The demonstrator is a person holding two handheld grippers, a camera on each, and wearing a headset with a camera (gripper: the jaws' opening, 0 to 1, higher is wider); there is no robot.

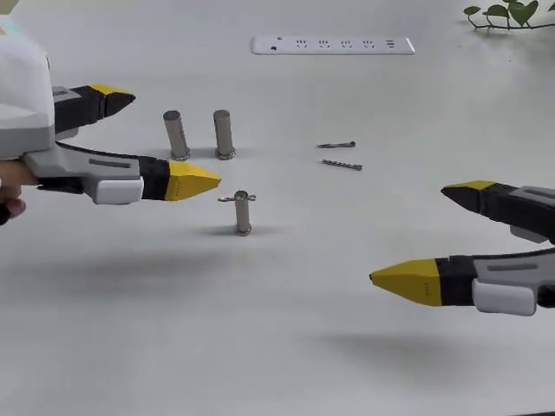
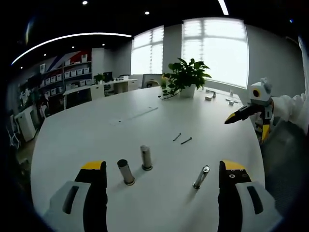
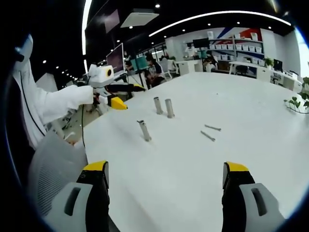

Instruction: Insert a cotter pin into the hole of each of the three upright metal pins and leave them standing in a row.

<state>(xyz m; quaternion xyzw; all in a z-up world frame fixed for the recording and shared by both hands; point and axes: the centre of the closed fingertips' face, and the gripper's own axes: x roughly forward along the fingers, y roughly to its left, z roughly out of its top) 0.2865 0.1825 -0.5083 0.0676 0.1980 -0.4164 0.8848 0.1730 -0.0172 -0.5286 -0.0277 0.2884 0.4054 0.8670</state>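
Note:
Three metal pins stand upright on the white table. The nearest pin (image 1: 243, 213) has a cotter pin (image 1: 236, 198) through its top hole. Two bare pins (image 1: 176, 135) (image 1: 224, 134) stand side by side behind it. Two loose cotter pins (image 1: 336, 145) (image 1: 342, 165) lie to the right. My left gripper (image 1: 165, 143) hovers open at the left, level with the pins and apart from them. My right gripper (image 1: 425, 238) is open at the lower right, holding nothing. The left gripper view has the pins (image 2: 126, 172) (image 2: 146, 158) (image 2: 201, 177) between its jaws.
A white power strip (image 1: 333, 45) lies at the far side of the table. Green plant leaves (image 1: 507, 15) reach in at the top right corner. A potted plant (image 2: 186, 77) stands at the table's far end in the left gripper view.

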